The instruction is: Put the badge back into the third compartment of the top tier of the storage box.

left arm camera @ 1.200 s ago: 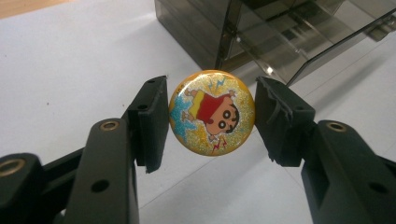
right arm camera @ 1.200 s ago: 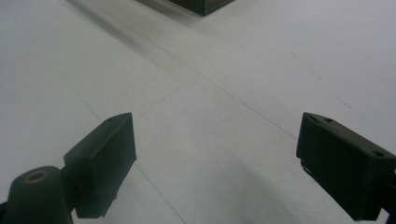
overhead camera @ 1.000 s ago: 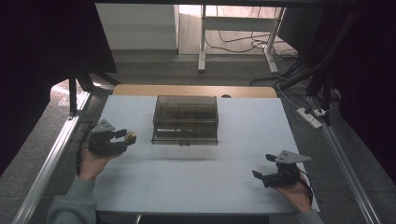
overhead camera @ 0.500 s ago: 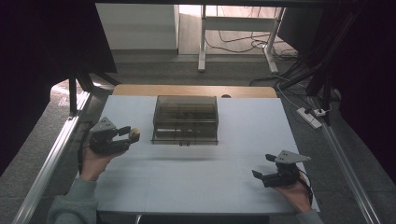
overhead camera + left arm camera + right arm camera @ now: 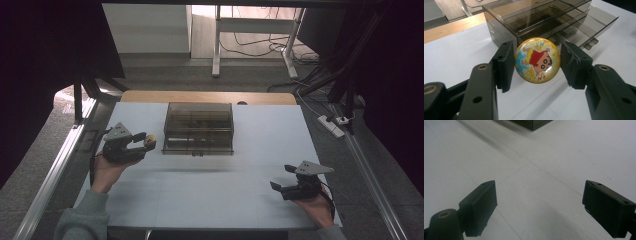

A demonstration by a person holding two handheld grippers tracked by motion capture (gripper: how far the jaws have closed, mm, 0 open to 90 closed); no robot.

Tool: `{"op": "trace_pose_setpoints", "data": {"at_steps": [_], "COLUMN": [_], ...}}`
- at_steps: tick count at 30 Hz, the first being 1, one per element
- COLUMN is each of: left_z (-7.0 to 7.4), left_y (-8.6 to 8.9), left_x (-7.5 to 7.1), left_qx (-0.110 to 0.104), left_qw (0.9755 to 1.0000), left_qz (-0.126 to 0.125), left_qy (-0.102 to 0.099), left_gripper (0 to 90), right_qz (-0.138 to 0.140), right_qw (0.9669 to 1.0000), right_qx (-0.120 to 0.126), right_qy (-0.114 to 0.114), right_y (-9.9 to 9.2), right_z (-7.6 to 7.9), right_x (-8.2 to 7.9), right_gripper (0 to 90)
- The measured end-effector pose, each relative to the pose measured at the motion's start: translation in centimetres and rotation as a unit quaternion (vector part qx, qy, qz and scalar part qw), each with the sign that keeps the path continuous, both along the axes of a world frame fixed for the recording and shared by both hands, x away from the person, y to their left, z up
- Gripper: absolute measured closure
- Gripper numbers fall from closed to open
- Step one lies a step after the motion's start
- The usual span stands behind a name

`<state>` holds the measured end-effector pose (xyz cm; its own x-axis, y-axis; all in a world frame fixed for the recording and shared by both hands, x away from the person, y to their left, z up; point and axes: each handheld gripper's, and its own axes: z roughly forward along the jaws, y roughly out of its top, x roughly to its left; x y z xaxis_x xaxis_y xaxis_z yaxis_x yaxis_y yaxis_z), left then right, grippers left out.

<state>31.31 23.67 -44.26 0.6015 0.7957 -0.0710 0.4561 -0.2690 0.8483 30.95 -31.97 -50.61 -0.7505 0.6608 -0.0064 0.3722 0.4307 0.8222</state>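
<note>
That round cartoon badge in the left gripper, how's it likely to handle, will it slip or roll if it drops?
The badge looks stiff and probably light. Its glossy, domed face suggests it may be slippery. The left gripper holds it by its thin round rim, so it could pivot or pop out. Dropped on edge on the smooth white table, it might roll before settling flat.

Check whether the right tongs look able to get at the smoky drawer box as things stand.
Probably yes: the right tongs are open, and bare white table lies between them and the drawer box.
</note>
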Motion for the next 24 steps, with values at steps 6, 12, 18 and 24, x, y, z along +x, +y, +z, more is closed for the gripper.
{"op": "trace_pose_setpoints", "data": {"at_steps": [6,12,18,24], "left_z": [0.3,0.6,0.6,0.5], "left_y": [-0.7,-1.9,-2.9,-3.9], "left_x": [0.7,1.4,1.9,2.5], "left_qx": [-0.012,-0.011,-0.008,-0.009], "left_qw": [0.9999,0.9997,0.9994,0.9991], "left_qz": [-0.007,-0.020,-0.032,-0.042], "left_qy": [-0.004,-0.007,-0.005,-0.002], "left_gripper": [47.3,47.2,47.2,47.2], "right_qz": [0.001,0.001,0.001,-0.001], "right_qw": [1.0000,1.0000,1.0000,1.0000], "right_qx": [0.001,0.001,0.001,0.001], "right_qy": [0.001,0.001,0.000,-0.002], "right_y": [0.1,0.1,0.1,0.0], "right_z": [-0.1,-0.1,-0.1,0.0], "right_x": [0.0,0.0,0.0,-0.1], "right_gripper": [12.0,12.0,12.0,12.0]}}
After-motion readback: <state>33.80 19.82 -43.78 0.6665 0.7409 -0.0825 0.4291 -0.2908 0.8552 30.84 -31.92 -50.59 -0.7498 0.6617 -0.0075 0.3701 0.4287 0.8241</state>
